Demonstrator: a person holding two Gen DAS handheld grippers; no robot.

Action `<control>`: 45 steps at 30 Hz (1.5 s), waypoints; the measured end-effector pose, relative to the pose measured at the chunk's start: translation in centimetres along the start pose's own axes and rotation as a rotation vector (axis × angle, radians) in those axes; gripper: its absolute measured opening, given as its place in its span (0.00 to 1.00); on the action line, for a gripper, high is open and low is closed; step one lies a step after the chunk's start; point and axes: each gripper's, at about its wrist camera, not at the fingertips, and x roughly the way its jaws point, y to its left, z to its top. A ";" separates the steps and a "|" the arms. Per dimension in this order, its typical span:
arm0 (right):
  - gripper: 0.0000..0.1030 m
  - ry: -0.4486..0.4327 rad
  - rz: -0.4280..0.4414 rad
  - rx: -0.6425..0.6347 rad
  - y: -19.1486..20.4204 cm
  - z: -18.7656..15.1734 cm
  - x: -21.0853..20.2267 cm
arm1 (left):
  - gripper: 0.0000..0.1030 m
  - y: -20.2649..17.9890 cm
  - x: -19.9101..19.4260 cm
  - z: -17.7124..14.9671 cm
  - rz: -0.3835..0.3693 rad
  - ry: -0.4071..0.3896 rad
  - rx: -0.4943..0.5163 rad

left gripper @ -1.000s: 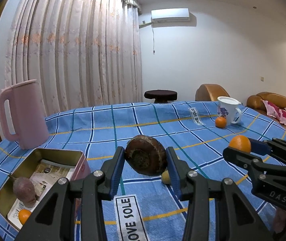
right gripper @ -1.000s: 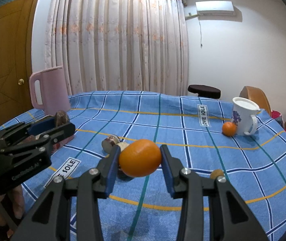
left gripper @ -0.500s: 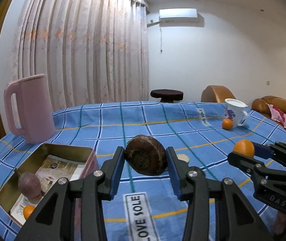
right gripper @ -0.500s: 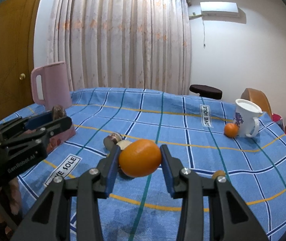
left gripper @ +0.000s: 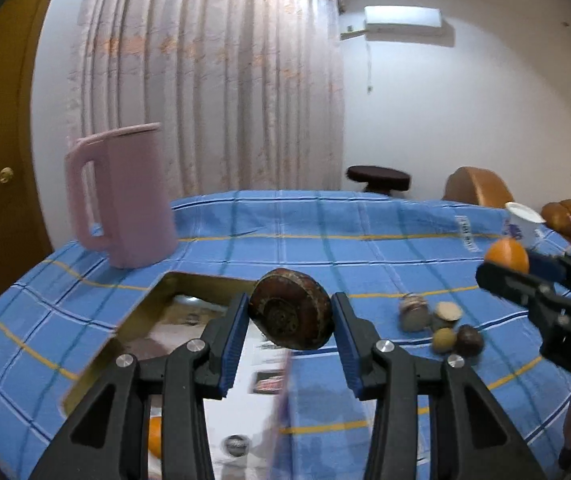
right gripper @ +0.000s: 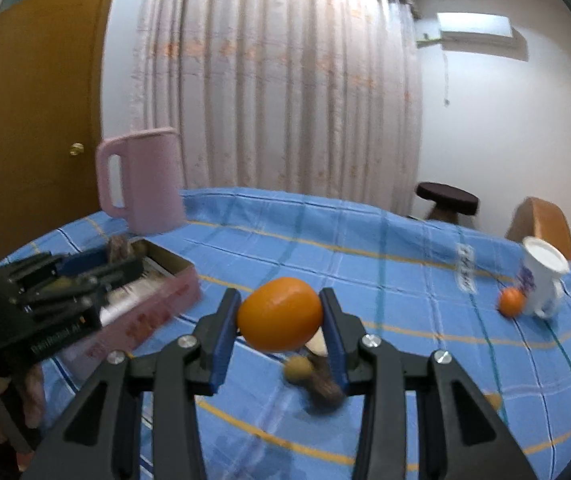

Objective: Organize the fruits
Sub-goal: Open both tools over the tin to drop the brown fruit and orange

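Moved: both grippers have swung left since a second ago; the tin now sits under the left one.
Pitcher: pink pitcher (left gripper: pixel 125 196) upright on the blue plaid cloth (left gripper: pixel 325 232), behind the tin.
Tin: open gold tin (left gripper: pixel 137 312), paper-lined, an orange inside at its near end.
Left gripper (left gripper: pixel 291 314): clamped on a dark brown round fruit (left gripper: pixel 291 314) above the tin.
Loose fruits (left gripper: pixel 441 324): small cluster on the cloth.
Right gripper (right gripper: pixel 281 314): clamped on an orange (right gripper: pixel 281 314) above the cloth.
Mug: white mug (right gripper: pixel 543 276), small orange (right gripper: pixel 511 301) touching it.
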 end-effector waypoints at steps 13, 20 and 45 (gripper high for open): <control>0.41 0.050 0.201 -0.098 8.9 2.8 6.4 | 0.43 6.7 0.8 -1.0 0.125 0.072 -0.063; 0.41 0.091 0.239 -0.100 10.5 2.3 8.5 | 0.43 8.2 1.2 -1.9 0.154 0.105 -0.075; 0.65 0.198 0.324 -0.130 12.5 -0.3 10.7 | 0.50 9.7 0.3 -3.2 0.202 0.121 -0.100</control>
